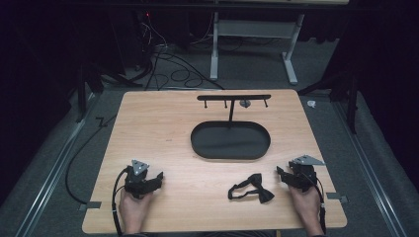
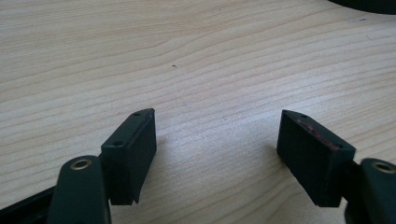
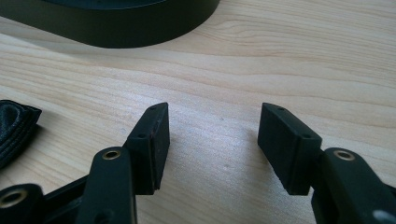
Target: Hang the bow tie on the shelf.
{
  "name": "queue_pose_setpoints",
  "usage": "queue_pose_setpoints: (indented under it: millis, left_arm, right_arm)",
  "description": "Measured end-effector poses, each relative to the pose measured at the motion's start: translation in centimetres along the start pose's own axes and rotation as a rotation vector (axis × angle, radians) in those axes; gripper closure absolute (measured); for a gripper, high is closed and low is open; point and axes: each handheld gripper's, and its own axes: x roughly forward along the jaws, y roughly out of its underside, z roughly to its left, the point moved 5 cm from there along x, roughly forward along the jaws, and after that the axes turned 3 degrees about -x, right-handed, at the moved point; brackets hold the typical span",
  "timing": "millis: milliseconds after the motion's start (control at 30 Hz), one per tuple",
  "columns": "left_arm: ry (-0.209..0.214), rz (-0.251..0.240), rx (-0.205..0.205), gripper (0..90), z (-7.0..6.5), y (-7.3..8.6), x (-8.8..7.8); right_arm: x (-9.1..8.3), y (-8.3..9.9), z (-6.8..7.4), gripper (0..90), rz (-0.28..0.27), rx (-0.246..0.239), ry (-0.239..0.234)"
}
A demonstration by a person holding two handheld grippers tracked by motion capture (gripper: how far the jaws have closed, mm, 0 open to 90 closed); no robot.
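Note:
A black bow tie (image 1: 251, 188) with its strap lies on the wooden table near the front, right of centre; its satin edge (image 3: 14, 128) shows at the left of the right gripper view. My right gripper (image 1: 280, 172) rests on the table just right of the bow tie, held in a hand, jaws apart with nothing between them (image 3: 212, 122). At the front left my left gripper (image 1: 159, 176) sits low over bare wood, open and empty (image 2: 217, 126). A black oval tray (image 1: 230, 140) with a T-shaped hanger stand (image 1: 233, 98) stands at the table's middle back.
The tray's dark wall (image 3: 116, 21) rises just ahead of the right gripper. The table (image 1: 163, 128) has bare wood between the grippers and along the left. Cables (image 1: 168, 69) and a white desk frame (image 1: 257, 44) occupy the floor beyond the far edge.

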Motion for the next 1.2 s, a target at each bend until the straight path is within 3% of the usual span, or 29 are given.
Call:
queue_pose_setpoints:
  millis: [733,1000,1200]
  left_arm:
    - [0.000,0.000,0.000,28.9,0.0,0.0,0.0]
    - [0.000,0.000,0.000,29.0,0.0,0.0,0.0]
    - [0.000,0.000,-0.001,29.0,0.0,0.0,0.0]
  right_arm:
    - [0.0,0.0,0.0,45.4,0.000,0.000,-0.003]
    - [-0.5,-0.2,0.6,49.7,-0.005,0.007,-0.056]
    - [-1.7,-1.0,1.8,50.5,-0.043,-0.007,-0.108]
